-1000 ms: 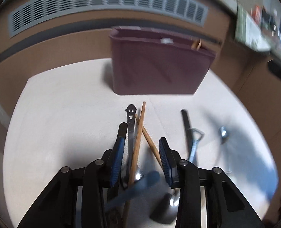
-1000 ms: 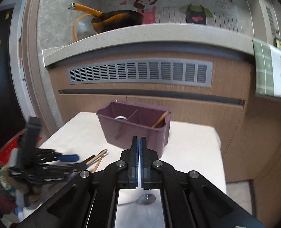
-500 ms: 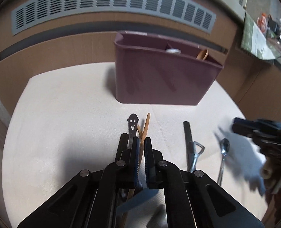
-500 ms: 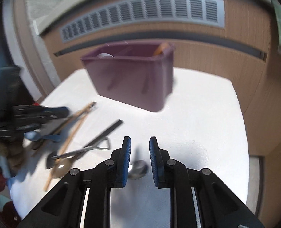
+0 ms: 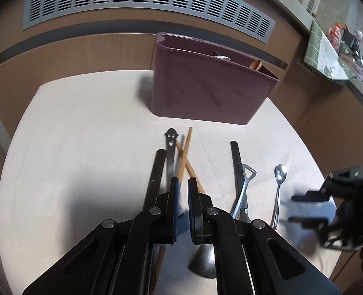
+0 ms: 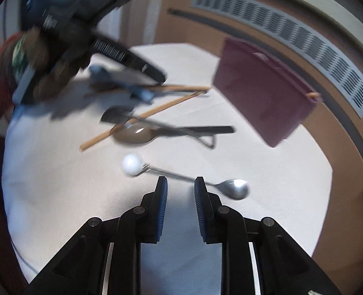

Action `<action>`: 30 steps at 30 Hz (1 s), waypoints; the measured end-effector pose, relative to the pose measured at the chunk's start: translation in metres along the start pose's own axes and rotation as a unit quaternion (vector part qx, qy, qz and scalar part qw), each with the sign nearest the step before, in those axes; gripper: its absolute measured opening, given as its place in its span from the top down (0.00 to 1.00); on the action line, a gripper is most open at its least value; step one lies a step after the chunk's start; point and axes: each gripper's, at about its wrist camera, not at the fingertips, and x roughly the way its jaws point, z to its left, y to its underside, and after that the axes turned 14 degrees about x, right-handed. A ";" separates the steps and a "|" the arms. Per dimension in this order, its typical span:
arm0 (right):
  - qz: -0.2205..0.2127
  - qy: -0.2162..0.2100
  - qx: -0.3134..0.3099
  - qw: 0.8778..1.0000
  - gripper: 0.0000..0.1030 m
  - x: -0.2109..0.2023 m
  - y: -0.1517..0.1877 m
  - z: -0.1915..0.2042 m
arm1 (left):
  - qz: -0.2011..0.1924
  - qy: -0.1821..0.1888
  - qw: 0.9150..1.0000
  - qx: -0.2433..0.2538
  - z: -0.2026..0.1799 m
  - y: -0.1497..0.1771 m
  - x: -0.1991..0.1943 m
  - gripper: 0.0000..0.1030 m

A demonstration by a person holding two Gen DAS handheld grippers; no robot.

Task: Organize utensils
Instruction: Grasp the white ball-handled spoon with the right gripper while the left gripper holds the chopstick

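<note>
Near the table's (image 6: 267, 221) right edge, a small steel spoon (image 6: 233, 188) lies crosswise, bowl rightward, white-knobbed end leftward. Right gripper (image 6: 180, 186), jaws parted, straddles its handle. Left gripper (image 5: 182, 186) stands slightly parted over crossed chopsticks (image 5: 185, 151) pointing toward the maroon caddy (image 5: 206, 93); whether it grips them cannot be told.

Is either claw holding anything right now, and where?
Right gripper: nothing, open astride the small spoon. Left gripper is nearly closed around a chopstick, midway; grip unclear.

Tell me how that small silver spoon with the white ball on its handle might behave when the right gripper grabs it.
The small spoon has a thin wire-like stem, so it probably weighs little and may slip between the right gripper pads. Its white ball end could make it pivot or tip if gripped off-centre. Lying flat on the table, it looks unlikely to roll.
</note>
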 end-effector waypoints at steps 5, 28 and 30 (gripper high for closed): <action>-0.003 0.003 -0.043 0.999 0.79 0.017 -0.008 0.016 | -0.004 -0.012 1.000 -0.018 0.010 0.003 -0.007 0.92; 0.001 -0.069 0.058 0.996 0.72 0.075 -0.070 0.000 | 0.000 -0.015 0.998 -0.060 0.030 0.020 -0.010 0.92; 0.002 -0.079 0.069 0.994 0.80 0.076 -0.074 -0.002 | 0.001 -0.016 0.998 -0.058 0.031 0.019 -0.010 0.92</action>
